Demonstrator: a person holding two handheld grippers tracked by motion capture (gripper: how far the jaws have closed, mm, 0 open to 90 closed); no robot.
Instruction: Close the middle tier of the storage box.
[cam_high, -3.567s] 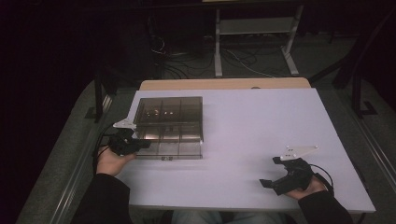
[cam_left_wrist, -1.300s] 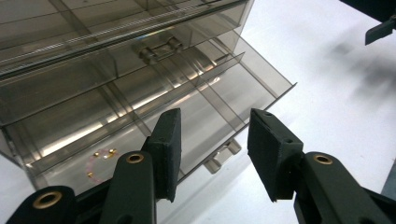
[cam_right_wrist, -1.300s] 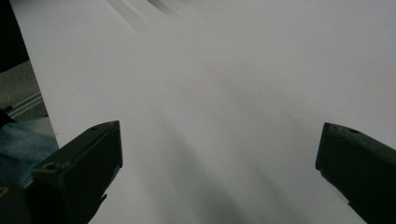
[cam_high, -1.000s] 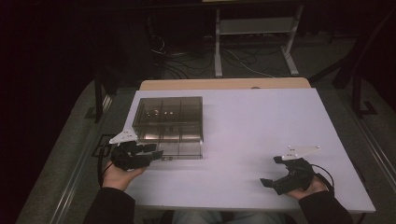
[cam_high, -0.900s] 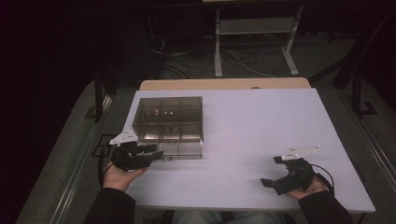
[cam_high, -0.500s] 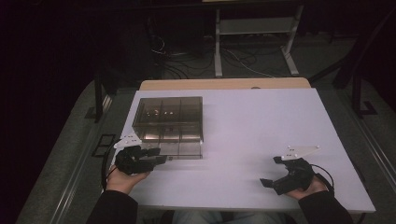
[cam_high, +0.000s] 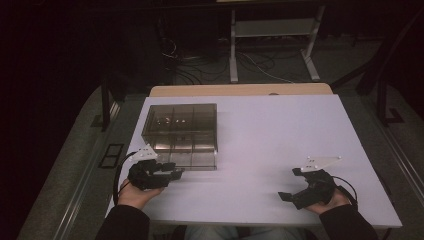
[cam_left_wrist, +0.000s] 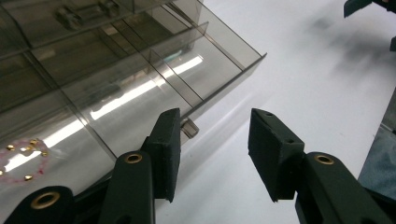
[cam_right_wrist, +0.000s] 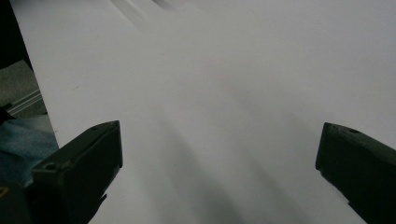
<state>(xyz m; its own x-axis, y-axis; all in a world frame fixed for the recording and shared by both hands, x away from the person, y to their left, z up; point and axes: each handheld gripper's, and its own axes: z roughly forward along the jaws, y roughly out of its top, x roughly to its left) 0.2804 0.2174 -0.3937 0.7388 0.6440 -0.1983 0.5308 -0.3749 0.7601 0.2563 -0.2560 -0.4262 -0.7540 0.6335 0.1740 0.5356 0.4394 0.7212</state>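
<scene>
A smoky clear compartment box (cam_high: 180, 130) lies on the left half of the white table (cam_high: 280, 135). My left gripper (cam_high: 172, 171) lies just in front of the box's near left corner and points right along its front edge. Its jaws stand partly apart with nothing between them. In the left gripper view, the left gripper (cam_left_wrist: 212, 135) has one jaw beside a small latch (cam_left_wrist: 188, 127) on the box (cam_left_wrist: 116, 79) rim. My right gripper (cam_high: 290, 183) rests at the near right of the table, wide open over bare white surface; the right gripper (cam_right_wrist: 218, 140) holds nothing.
Small brass parts (cam_left_wrist: 23, 161) lie in one compartment, and more small items (cam_high: 170, 120) sit in a far one. A wooden board (cam_high: 240, 90) borders the table's far edge. Cables and a metal stand (cam_high: 270, 45) are on the floor beyond.
My left gripper has drawn slightly back toward the person, from the box's left front corner to just in front of it, and now points right. The right gripper has not moved.
</scene>
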